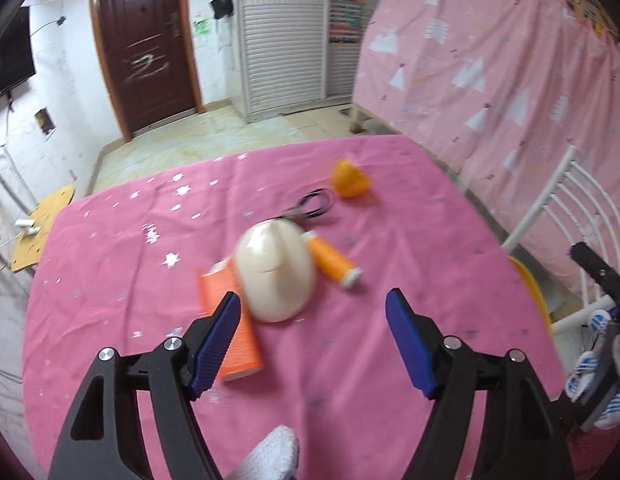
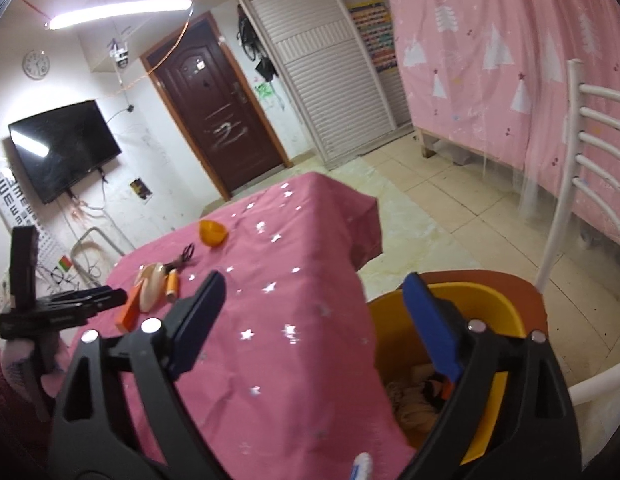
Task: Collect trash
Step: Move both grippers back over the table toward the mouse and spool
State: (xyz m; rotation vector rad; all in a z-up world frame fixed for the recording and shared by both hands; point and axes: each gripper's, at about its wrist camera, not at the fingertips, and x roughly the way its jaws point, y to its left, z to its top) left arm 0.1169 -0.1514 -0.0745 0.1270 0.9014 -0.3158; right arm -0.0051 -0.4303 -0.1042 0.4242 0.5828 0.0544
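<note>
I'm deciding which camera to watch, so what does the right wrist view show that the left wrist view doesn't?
Only the right wrist view shows inside the yellow bin on the chair beside the table, with trash already in it, plus the wall clock and the open right claw.

Only the left wrist view shows the open left claw from behind, close to the cream oval case.

Both show the pink tablecloth, orange box, orange thread spool, scissors, orange cup, door and TV.
</note>
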